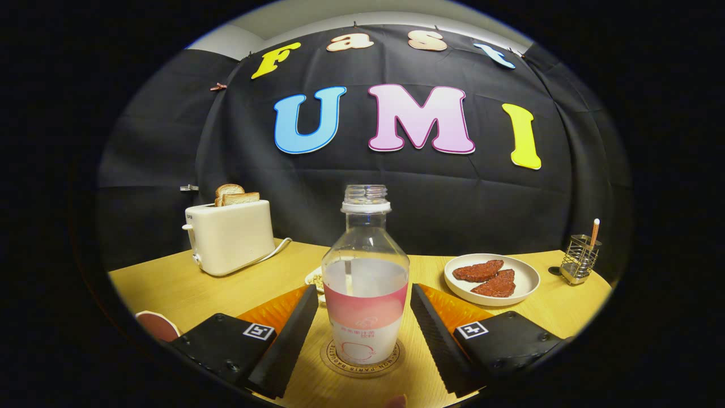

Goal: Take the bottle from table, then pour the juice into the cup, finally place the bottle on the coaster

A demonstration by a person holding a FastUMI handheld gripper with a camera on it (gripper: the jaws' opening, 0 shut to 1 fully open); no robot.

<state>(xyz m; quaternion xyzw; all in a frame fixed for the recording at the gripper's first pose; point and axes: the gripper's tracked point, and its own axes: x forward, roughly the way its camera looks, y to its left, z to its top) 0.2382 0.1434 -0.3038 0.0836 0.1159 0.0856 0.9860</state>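
With bottle (365,283) upright on coaster (361,354), near desk (226,289) front edge, final placing step judged done or nearly so. Gripper (362,323) fingers spread either side of bottle, small gap each side, not pressing. Cap off, pale liquid partway up. Cup not identified for certain; pouring cannot be confirmed. Next move calls for straight pull-back, fingers kept wide, no knock to bottle. Toaster (229,238) toward far left corner, plate (491,279) at far right.

Around the rim of the round coaster (361,352) under the bottle (365,277) runs printed lettering reading roughly "PARIS BAGUETTE", while the small print on the bottle's pink label is too fine to read.
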